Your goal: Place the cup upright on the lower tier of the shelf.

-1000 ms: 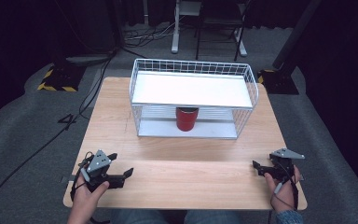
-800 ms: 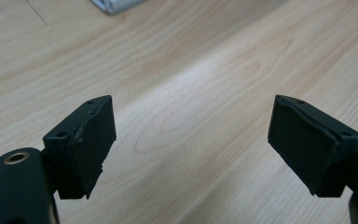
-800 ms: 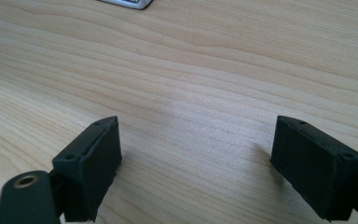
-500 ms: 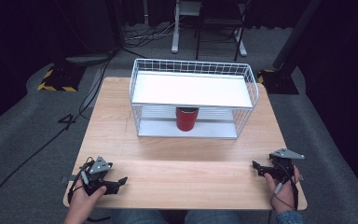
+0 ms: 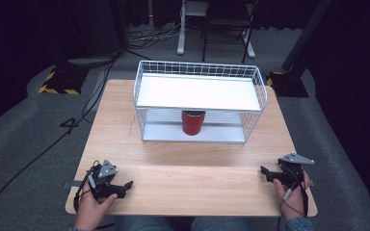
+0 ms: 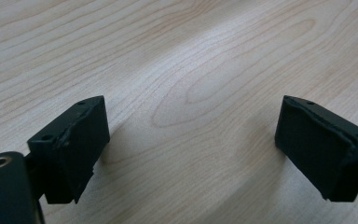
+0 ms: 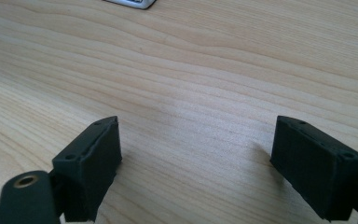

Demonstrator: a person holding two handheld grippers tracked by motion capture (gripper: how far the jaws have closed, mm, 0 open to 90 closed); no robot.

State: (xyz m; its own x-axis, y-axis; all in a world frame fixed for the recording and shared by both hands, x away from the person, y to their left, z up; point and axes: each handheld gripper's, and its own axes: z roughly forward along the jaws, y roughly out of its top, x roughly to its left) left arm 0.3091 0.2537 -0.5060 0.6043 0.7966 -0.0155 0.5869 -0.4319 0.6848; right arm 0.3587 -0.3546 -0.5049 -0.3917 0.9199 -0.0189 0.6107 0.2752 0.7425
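Though well apart from both grippers' spread fingers [image 6: 72, 144], red cup [image 5: 192, 122] under wire rack [image 5: 200, 70].

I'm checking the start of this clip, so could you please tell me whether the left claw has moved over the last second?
Yes: the left claw slid back toward the table's near edge.

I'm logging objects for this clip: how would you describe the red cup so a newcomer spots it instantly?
Start at the white wire rack standing at the far middle of the wooden table. Look under its white upper shelf to the lower level, where the red cup stands upright near the middle. It is the only red thing on the table and the only item in the rack.
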